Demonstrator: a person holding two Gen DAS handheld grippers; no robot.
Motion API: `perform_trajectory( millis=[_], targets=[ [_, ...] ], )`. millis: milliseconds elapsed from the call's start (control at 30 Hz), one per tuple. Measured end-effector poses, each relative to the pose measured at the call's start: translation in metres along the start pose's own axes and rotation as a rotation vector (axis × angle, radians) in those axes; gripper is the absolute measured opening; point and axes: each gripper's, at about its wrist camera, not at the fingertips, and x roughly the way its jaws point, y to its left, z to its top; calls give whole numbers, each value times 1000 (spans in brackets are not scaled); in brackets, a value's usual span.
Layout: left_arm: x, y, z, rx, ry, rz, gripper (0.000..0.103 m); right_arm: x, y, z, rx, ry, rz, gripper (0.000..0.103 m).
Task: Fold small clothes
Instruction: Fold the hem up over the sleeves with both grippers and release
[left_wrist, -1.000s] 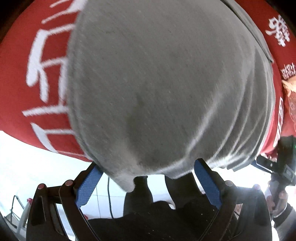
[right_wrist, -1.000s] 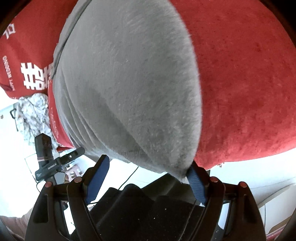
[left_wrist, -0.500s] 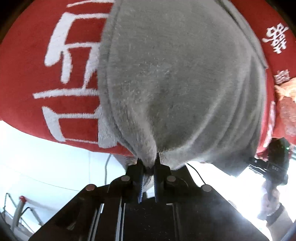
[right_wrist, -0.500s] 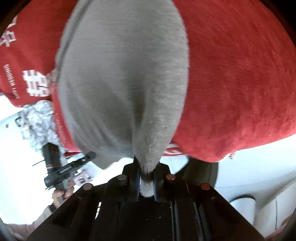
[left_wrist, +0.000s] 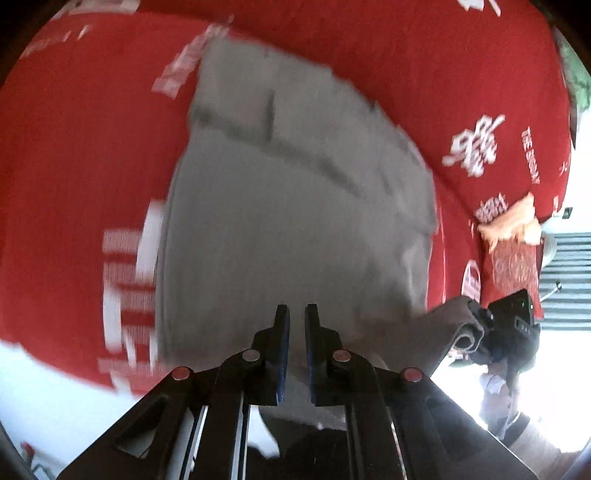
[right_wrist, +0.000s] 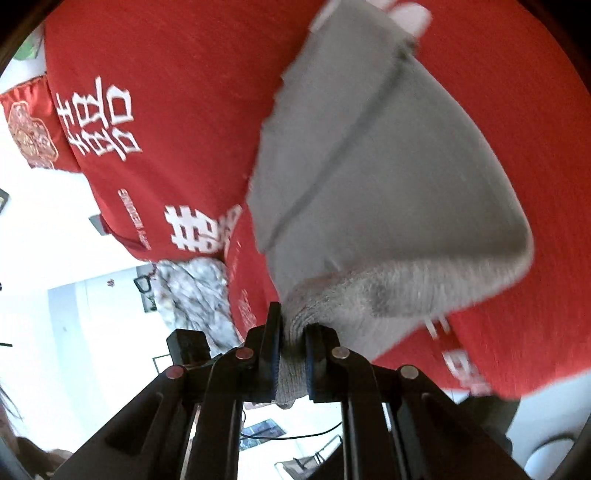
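My right gripper (right_wrist: 293, 334) is clamped on a bunched corner of the grey garment (right_wrist: 388, 177), the knit squeezed between its pads and poking out below them. My left gripper (left_wrist: 296, 325) has its fingers drawn nearly together with a narrow gap; cloth lies behind them, and I cannot tell whether any is pinched. Ahead of both tools the garment hangs in the air, lifted off the red printed cloth (left_wrist: 92, 147) beyond it. To the left of the right gripper a crumpled patterned fabric (right_wrist: 195, 291) lies at the cloth's edge.

I judge this the carry-over: the near edge is raised and must travel forward onto the far half, both corners level, then be released.

Half a second ago both grippers sat low with the garment flat on the cloth; now the near edge is up and motion blurs both views.
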Motion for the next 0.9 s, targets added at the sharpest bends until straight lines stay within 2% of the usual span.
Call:
perform_trajectory(
  millis=[100, 233, 400, 567, 633, 700, 833, 900],
  targets=[
    [1, -3, 43, 5, -43, 35, 10, 16, 7, 31, 16, -23, -7, 12],
    [22, -3, 69, 2, -74, 133, 10, 30, -3, 73, 95, -44, -32, 12],
    [43, 4, 84, -33, -11, 200, 10, 38, -21, 101, 165, -21, -76, 12],
    [61, 2, 83, 15, 99, 224, 10, 39, -29, 114, 202, 23, -129, 16],
    [66, 0, 79, 30, 142, 235, 10, 35, -26, 119, 182, 25, -176, 26],
    [71, -1, 75, 34, 174, 255, 10, 27, -20, 126, 144, 14, -229, 54],
    [74, 0, 71, 55, 195, 290, 10, 22, -5, 138, 52, 31, -317, 57],
    [75, 4, 71, 47, 210, 276, 10, 24, 2, 140, 7, 39, -361, 57]
  ],
)
